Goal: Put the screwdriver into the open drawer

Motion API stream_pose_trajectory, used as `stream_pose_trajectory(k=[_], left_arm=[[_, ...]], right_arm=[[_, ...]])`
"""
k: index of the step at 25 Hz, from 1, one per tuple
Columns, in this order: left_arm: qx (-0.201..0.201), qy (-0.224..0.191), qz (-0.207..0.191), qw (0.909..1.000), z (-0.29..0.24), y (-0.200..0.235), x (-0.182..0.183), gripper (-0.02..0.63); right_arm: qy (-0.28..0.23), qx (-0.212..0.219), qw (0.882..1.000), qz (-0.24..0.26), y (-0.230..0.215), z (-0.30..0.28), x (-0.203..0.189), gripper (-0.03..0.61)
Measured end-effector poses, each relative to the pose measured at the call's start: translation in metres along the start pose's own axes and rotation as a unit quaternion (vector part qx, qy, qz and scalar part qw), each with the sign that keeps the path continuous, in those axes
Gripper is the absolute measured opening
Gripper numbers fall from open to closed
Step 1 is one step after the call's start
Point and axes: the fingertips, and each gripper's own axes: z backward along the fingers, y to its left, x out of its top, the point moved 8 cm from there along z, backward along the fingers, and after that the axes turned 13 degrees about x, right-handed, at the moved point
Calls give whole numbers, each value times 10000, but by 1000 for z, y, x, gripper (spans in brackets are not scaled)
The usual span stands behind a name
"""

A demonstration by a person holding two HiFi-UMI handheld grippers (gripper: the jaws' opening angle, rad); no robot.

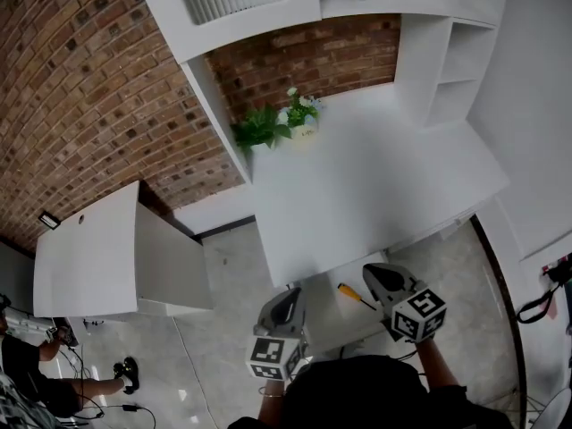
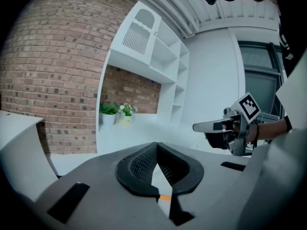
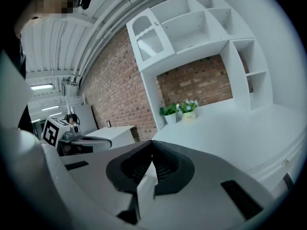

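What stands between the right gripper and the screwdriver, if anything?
Nothing visible. The screwdriver lies uncovered in what looks like the open drawer, just left of the right gripper in the head view.

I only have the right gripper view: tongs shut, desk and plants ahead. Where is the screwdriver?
Observer: The head view shows the screwdriver lying in the open drawer, under the near edge of the desk.
Operator: Is the other hand carrying anything?
Observer: No. In its own view the left gripper has its tongs shut on nothing.
Operator: Where do the two sit?
Observer: In the head view, the left gripper is left of the screwdriver and the right gripper is right of it.
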Motion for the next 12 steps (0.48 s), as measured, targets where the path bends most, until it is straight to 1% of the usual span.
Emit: stream_pose_trajectory(k=[4,12], left_arm=[[131,-265,-85,9995,6,2,14,9],[441,-859,-22,9953,16,11,41,8]], right_arm=[[-368,-67,9992,117,0,12,18,15],[-936,-255,9947,348,3,29,54,15]])
